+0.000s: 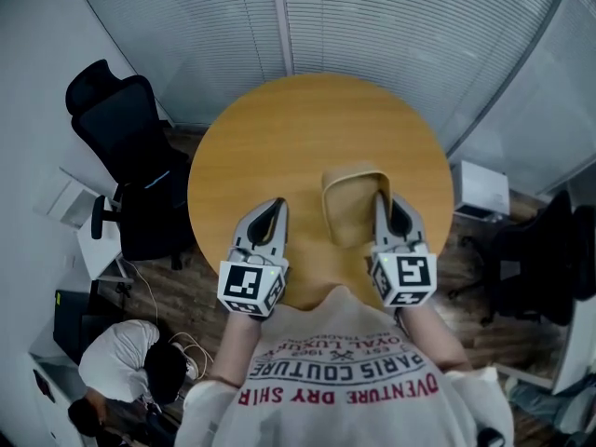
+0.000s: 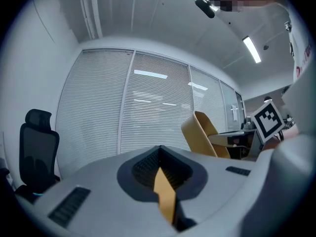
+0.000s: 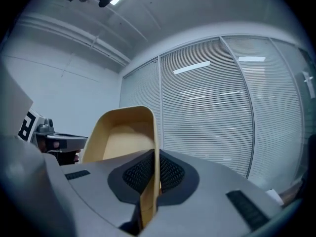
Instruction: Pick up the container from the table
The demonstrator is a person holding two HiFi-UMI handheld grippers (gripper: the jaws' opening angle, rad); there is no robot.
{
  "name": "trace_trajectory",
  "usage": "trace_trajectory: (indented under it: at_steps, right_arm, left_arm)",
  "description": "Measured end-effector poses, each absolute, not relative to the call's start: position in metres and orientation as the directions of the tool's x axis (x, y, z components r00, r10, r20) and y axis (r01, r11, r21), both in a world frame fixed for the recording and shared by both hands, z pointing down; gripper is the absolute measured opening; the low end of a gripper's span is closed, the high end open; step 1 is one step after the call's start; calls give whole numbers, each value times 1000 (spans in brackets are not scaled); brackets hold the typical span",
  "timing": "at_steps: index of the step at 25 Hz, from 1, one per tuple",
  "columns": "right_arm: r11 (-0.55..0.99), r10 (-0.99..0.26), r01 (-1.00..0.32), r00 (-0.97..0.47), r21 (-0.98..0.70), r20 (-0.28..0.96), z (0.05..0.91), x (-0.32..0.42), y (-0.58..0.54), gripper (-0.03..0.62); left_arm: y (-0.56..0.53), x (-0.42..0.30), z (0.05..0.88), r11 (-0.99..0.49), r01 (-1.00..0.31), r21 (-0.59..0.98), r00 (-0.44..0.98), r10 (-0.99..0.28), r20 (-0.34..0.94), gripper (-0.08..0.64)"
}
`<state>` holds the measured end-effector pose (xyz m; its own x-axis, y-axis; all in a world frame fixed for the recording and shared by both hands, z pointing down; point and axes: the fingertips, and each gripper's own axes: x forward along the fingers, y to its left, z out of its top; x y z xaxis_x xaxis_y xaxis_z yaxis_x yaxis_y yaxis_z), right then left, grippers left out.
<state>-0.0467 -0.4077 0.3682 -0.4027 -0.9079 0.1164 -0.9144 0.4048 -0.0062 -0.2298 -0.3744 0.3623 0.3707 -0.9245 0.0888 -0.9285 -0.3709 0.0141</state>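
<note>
**Right gripper** [image 1: 380, 199]: I am pinching its jaws tight on one side wall of the container [image 1: 349, 203]. In the right gripper view that wall is running straight down between the two dark pads [image 3: 170, 174], with the right gripper [image 3: 157, 154] closed flat against it.

**Container** [image 3: 123, 137]: tan, open-topped, thin-walled. I am holding it up over the near right part of the round wooden table [image 1: 279, 128], with its opening facing me.

**Left gripper** [image 1: 279, 204]: I am carrying it empty, just left of the container and not touching it. In the left gripper view its jaws [image 2: 159, 149] are meeting at the tips, and only a thin tan sliver is showing in the slit behind them. The container [image 2: 200, 132] is showing off to the right, tilted.

**Surroundings:** a black office chair [image 1: 126, 147] is standing left of the table. White blinds [image 1: 372, 17] are running behind it.
</note>
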Motion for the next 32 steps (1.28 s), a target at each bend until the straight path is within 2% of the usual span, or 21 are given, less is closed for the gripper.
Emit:
trace_trajectory:
  at_steps: [11,32]
  right_arm:
    - [447,-888,-894,-444,0,119,366,-59,-405,2]
    - [466,-869,-884,-462,-23,177,384,-64,-400,2]
  left_arm:
    - [-371,-236,353,-338,-941,-24,336,-939,70,2]
    - [-368,-241,363,-317,-948,-2,316,-945,89,2]
